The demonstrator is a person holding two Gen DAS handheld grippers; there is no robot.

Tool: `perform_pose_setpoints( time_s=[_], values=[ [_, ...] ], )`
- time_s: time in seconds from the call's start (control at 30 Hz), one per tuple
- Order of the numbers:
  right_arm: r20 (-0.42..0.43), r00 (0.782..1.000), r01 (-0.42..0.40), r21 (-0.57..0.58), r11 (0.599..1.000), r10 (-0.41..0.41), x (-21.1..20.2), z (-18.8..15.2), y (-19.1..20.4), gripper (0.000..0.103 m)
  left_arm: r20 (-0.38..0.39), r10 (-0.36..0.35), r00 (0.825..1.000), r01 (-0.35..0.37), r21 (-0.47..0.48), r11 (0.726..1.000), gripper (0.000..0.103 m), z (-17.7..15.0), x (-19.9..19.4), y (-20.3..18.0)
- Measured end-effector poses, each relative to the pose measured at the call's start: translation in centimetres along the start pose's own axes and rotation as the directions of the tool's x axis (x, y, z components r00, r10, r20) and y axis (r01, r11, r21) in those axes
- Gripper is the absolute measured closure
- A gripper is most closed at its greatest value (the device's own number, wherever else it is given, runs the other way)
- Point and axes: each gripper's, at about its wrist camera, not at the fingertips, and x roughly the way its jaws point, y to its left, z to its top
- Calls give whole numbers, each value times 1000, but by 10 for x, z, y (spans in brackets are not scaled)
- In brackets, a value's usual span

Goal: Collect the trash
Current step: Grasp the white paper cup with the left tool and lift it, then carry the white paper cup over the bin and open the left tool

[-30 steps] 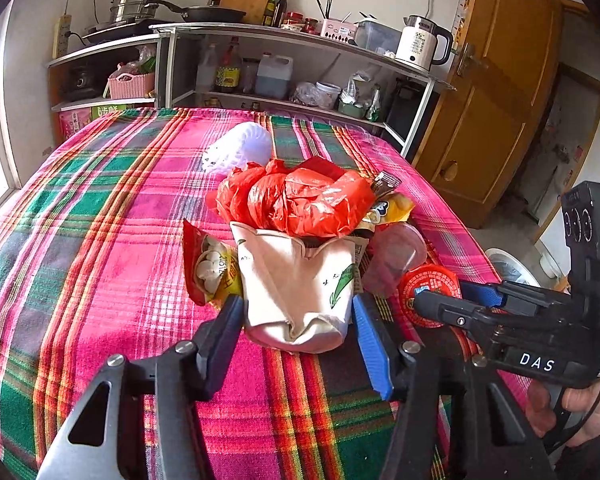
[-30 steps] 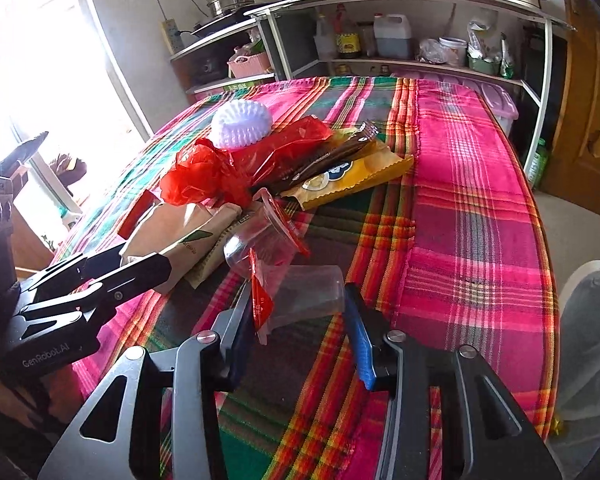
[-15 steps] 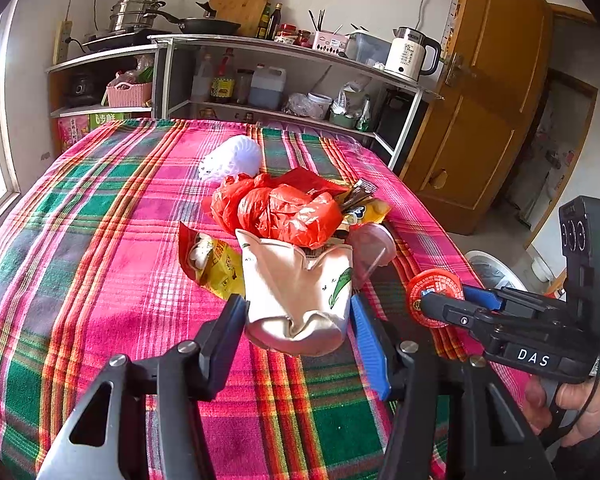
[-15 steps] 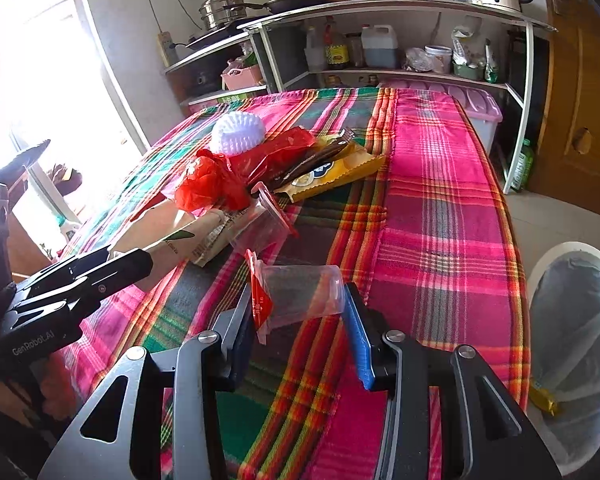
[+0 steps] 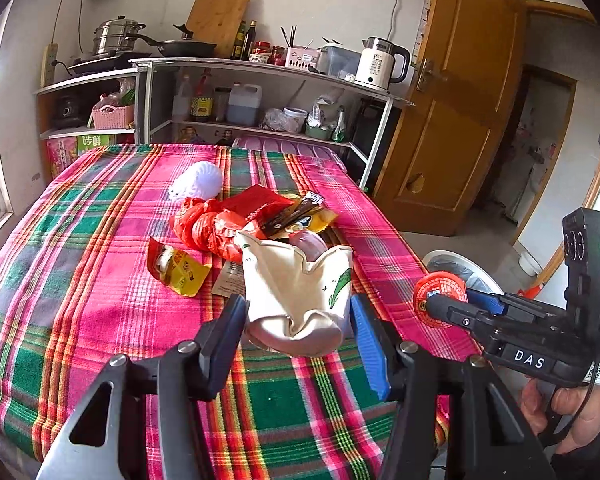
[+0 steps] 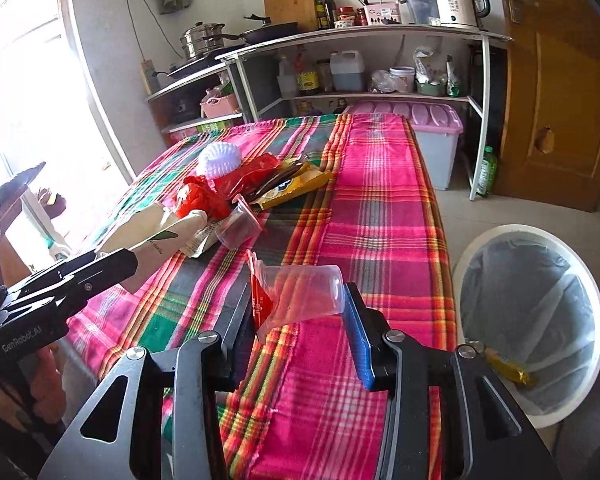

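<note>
Above the near end of the plaid-covered table, the left gripper was clenched on a crumpled cream paper bag, its black and blue fingers pressing the bag's two sides and holding it clear of the cloth. From the left wrist view, the rest of the litter lay beyond the bag toward twelve o'clock: a red plastic bag, a yellow snack wrapper at about ten o'clock from the held bag, a brown wrapper and a white foam net farthest back.

At three o'clock in that view the right gripper came in from the side, a hand around its handle. It was grasping a clear plastic cup lying sideways between its fingers, with a red torn lid hanging at the cup's mouth. A second clear cup lay on the cloth beside the pile. On the floor at three o'clock in the right wrist view stood a white bin lined with a grey bag, with a gold wrapper inside.
</note>
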Motion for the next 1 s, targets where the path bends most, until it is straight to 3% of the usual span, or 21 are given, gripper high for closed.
perform_pose_setpoints(
  time_s=[0.5, 1.0],
  values=[
    [77, 990, 112, 87, 990, -118, -56, -20, -50, 61, -31, -106, 994, 108, 84, 991, 47, 4, 11, -68],
    [59, 976, 195, 191, 962, -210, -64, -33, -110, 61, -80, -207, 975, 218, 162, 963, 47, 14, 52, -128]
  ],
)
